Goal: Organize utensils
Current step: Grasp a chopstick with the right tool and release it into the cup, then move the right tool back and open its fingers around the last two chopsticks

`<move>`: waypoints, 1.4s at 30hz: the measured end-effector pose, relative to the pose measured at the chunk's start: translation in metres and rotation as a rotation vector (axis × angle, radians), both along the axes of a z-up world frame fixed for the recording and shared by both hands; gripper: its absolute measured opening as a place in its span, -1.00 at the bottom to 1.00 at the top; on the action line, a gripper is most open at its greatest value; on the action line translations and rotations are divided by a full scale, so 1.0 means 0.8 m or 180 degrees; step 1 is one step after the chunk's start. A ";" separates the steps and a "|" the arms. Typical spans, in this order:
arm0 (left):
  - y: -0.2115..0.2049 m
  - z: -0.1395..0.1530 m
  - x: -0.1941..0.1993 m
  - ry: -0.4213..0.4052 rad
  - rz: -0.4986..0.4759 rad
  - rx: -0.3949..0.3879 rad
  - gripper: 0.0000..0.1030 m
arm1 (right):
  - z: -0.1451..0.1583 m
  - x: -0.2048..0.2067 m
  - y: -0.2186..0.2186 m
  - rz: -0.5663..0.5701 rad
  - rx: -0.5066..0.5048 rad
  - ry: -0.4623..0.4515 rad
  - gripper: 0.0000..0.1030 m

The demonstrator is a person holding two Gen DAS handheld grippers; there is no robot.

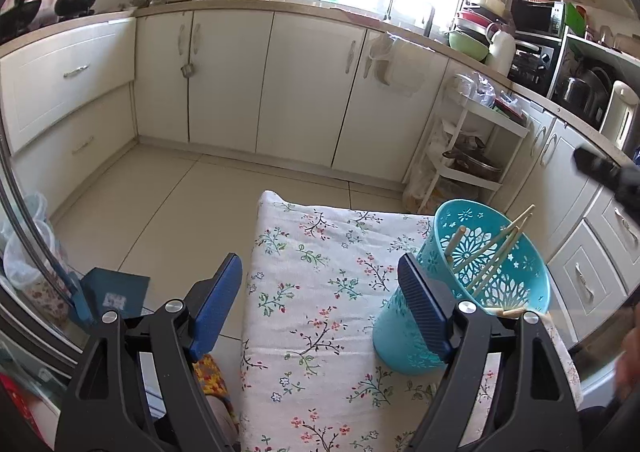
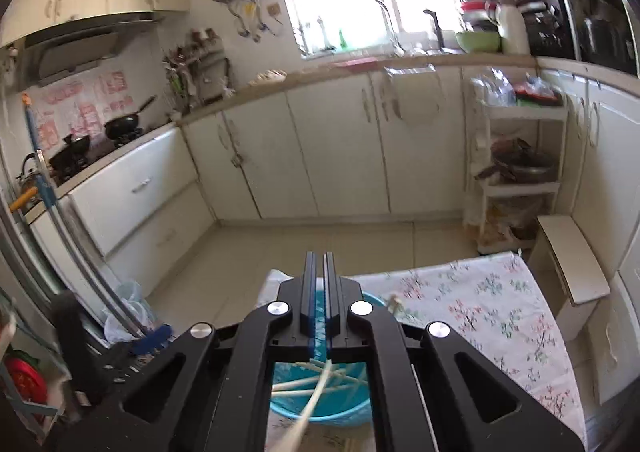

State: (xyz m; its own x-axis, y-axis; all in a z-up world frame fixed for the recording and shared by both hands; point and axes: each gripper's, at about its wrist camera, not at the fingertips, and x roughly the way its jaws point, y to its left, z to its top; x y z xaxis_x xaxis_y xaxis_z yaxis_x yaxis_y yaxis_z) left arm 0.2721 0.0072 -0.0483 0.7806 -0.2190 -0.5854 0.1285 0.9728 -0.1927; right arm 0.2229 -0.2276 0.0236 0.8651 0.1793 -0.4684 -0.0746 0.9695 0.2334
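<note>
A teal openwork basket (image 1: 500,280) stands tilted on the right side of a table under a floral cloth (image 1: 320,252). Several wooden chopsticks (image 1: 496,252) lean inside it. My left gripper (image 1: 320,304) is open and empty, with its right pad just in front of the basket's left wall. In the right wrist view my right gripper (image 2: 318,256) is shut, nothing showing between its pads. It hovers above the same basket (image 2: 340,416), where crossed chopsticks (image 2: 316,384) lie below it. One chopstick tip (image 2: 394,300) pokes over the rim.
White kitchen cabinets (image 1: 304,84) ring the tiled floor. A white shelf cart (image 1: 468,156) with pots stands beyond the table's far right corner, and a white stool (image 2: 568,260) sits beside the table. Bagged bins (image 1: 28,252) and a blue box (image 1: 116,292) lie to the left.
</note>
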 end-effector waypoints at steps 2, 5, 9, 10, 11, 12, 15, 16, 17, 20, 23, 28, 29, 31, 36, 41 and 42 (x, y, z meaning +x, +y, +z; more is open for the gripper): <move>-0.001 -0.001 0.000 0.0004 -0.0005 0.0017 0.48 | -0.006 0.006 -0.007 -0.0050 0.0093 0.0060 -0.93; -0.002 -0.004 0.002 0.0036 0.0005 0.0028 0.48 | -0.014 0.005 -0.012 -0.0046 0.0117 0.0175 -0.93; -0.001 -0.005 0.004 0.0072 0.0003 0.0008 0.48 | -0.021 -0.017 -0.014 -0.0062 0.0009 0.0219 -0.93; -0.001 -0.005 0.004 0.0071 0.0003 0.0019 0.48 | -0.025 -0.025 -0.018 -0.0079 0.0020 0.0243 -0.93; -0.002 -0.006 0.004 0.0071 0.0001 0.0029 0.48 | -0.031 -0.036 -0.023 -0.0100 0.0042 0.0268 -0.93; -0.002 -0.007 0.004 0.0074 0.0000 0.0038 0.48 | -0.036 -0.043 -0.026 -0.0113 0.0058 0.0288 -0.93; -0.004 -0.009 0.005 0.0091 -0.0004 0.0063 0.49 | -0.060 -0.073 -0.031 -0.0148 0.0058 0.0399 -0.93; -0.004 -0.010 0.005 0.0094 -0.0005 0.0076 0.49 | -0.071 -0.084 -0.031 -0.0153 0.0067 0.0452 -0.93; -0.005 -0.011 0.005 0.0096 -0.0008 0.0097 0.49 | -0.079 -0.090 -0.030 -0.0153 0.0070 0.0500 -0.93; -0.007 -0.014 0.003 0.0100 0.0008 0.0166 0.50 | -0.124 -0.120 -0.021 -0.0120 0.0041 0.0747 -0.93; -0.006 -0.019 -0.005 0.0115 0.0025 0.0213 0.50 | -0.162 -0.134 -0.010 -0.0059 -0.0017 0.0971 -0.93; -0.006 -0.030 -0.026 0.0156 0.0056 0.0295 0.51 | -0.204 -0.153 0.008 0.0062 -0.0012 0.1217 -0.93; -0.006 -0.032 -0.030 0.0153 0.0065 0.0307 0.51 | -0.206 -0.154 0.010 0.0087 -0.0023 0.1235 -0.93; -0.005 -0.033 -0.037 0.0144 0.0078 0.0332 0.53 | -0.209 -0.157 0.014 0.0115 -0.0038 0.1243 -0.93; -0.001 -0.038 -0.048 0.0151 0.0084 0.0347 0.55 | -0.209 -0.161 0.018 0.0119 -0.0026 0.1252 -0.92; 0.002 -0.038 -0.051 0.0156 0.0068 0.0334 0.56 | -0.212 -0.162 0.018 0.0076 -0.0041 0.1246 -0.43; 0.002 -0.037 -0.052 0.0156 0.0063 0.0330 0.57 | -0.212 -0.161 0.019 0.0086 -0.0047 0.1257 -0.43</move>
